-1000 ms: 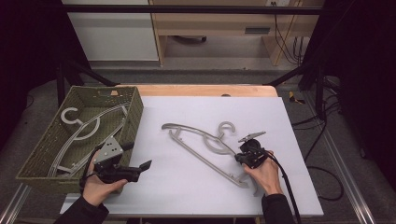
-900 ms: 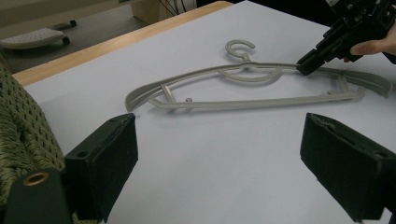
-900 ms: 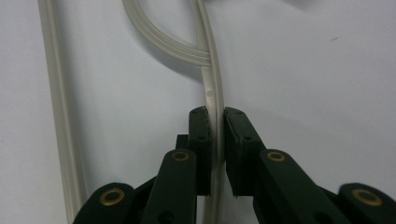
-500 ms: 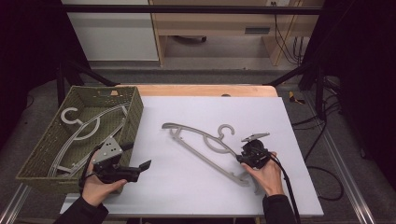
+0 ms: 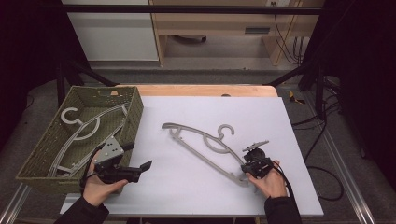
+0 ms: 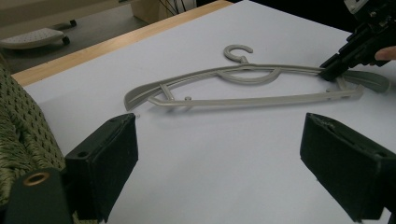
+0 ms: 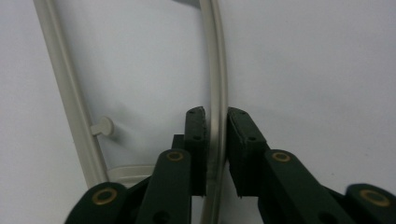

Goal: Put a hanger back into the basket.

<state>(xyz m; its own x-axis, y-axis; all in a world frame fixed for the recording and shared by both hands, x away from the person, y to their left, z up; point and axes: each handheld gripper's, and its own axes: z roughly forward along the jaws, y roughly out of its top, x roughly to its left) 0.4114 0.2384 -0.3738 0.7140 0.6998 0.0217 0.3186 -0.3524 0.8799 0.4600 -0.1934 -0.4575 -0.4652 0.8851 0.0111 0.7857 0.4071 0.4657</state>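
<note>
One grey hanger (image 5: 79, 133) is already lying in the woven basket (image 5: 135, 114), the right tool (image 5: 252, 164) is clamping the second hanger (image 5: 205, 144) at lower right of the surface (image 5: 187, 186), and the left tool (image 5: 135, 170) is waiting wide open.

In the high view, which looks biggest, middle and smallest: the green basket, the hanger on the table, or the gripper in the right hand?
1. Green basket
2. Hanger on the table
3. Right gripper, clearly smallest
</note>
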